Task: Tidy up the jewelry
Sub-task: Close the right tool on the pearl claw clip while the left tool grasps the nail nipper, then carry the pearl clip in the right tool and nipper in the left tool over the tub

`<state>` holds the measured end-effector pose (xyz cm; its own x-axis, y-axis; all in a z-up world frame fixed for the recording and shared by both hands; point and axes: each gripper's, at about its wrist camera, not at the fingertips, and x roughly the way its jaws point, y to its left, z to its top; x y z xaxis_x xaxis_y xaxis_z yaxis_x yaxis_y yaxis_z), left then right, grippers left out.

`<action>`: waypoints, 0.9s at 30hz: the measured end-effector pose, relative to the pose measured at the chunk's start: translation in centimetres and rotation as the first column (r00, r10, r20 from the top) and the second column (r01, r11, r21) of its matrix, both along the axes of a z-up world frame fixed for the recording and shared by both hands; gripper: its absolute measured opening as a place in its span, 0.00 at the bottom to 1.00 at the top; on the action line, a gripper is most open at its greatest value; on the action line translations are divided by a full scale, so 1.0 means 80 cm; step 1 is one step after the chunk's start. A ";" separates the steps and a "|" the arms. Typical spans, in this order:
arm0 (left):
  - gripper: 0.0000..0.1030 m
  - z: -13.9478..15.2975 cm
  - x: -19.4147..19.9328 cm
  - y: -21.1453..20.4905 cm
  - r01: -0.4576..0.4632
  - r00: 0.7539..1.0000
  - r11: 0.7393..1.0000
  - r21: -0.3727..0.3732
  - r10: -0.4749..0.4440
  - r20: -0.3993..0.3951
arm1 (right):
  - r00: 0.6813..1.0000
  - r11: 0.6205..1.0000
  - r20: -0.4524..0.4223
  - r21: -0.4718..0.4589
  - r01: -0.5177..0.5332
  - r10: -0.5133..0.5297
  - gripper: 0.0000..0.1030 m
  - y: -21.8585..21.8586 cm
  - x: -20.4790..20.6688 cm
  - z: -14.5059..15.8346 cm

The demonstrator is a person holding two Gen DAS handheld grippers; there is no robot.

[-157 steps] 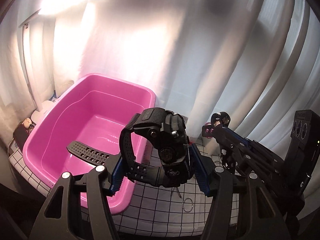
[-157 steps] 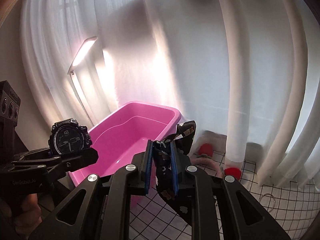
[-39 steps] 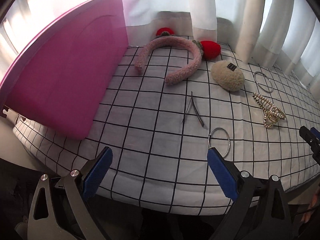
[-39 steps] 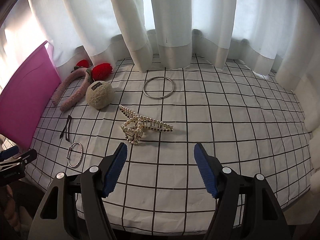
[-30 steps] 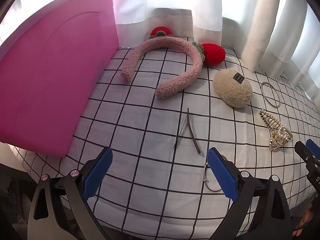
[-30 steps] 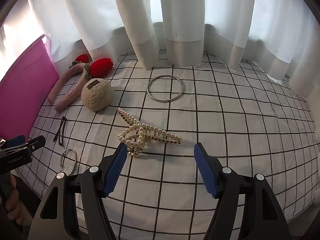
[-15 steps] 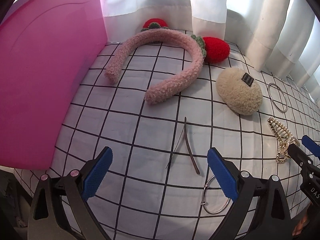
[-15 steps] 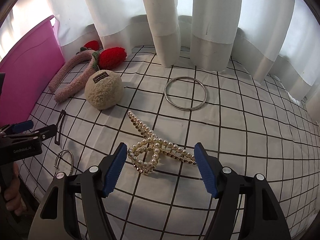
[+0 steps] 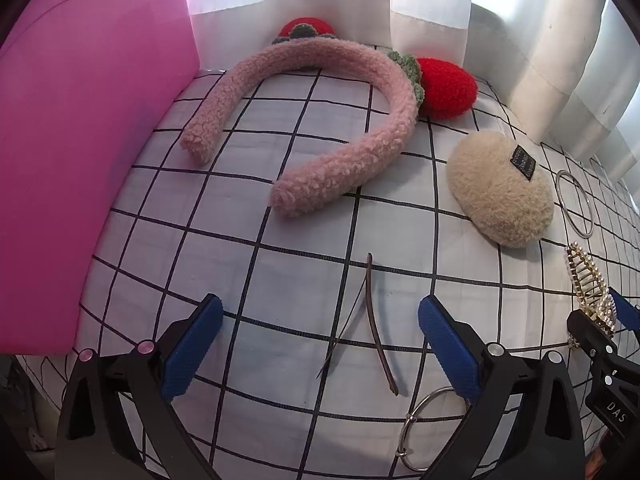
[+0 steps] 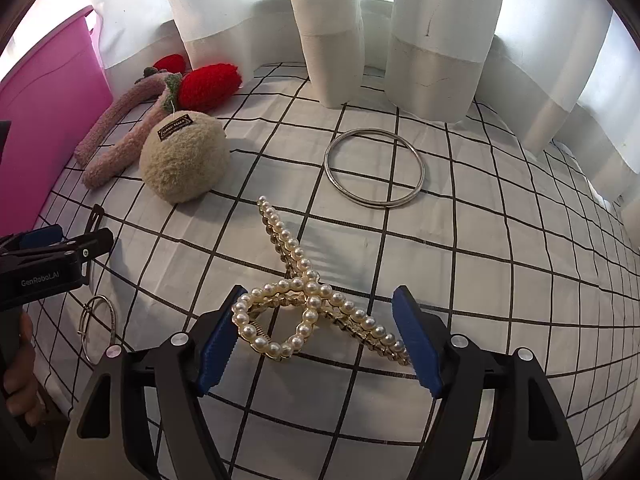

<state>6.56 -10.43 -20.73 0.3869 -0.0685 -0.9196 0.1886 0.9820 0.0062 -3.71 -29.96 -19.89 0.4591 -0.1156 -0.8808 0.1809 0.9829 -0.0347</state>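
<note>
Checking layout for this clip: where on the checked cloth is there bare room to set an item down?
The widest bare stretch in the right wrist view lies right of the large metal ring and pearl claw clip, toward the curtain. A smaller patch sits between the pink tub and the brown hair clip. The far left corner around the fuzzy headband and beige puff is crowded.

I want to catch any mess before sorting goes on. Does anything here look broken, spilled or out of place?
Nothing looks damaged or spilled. The pearl claw clip, large bangle, hairpin, small ring, pink headband and beige puff lie loose on the checked cloth, outside the pink bin.
</note>
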 end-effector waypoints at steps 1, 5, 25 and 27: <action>0.95 0.000 0.001 0.000 0.001 1.000 1.000 -0.004 -0.001 0.008 | 1.000 1.000 -0.006 0.006 0.002 -0.002 0.70 -0.001 0.001 -0.003; 0.94 -0.001 -0.008 0.001 0.017 0.998 1.000 -0.009 -0.016 0.057 | 1.000 1.000 0.020 -0.015 -0.007 0.007 0.70 0.002 -0.003 -0.005; 0.10 0.023 -0.035 -0.003 0.093 0.993 0.995 -0.039 -0.089 0.081 | 0.998 1.000 0.055 0.013 -0.016 0.016 0.67 0.008 -0.022 0.000; 0.10 0.028 -0.038 -0.002 0.092 0.992 0.995 -0.046 -0.088 0.085 | 0.998 1.000 0.070 0.025 -0.009 0.007 0.67 0.007 -0.026 0.003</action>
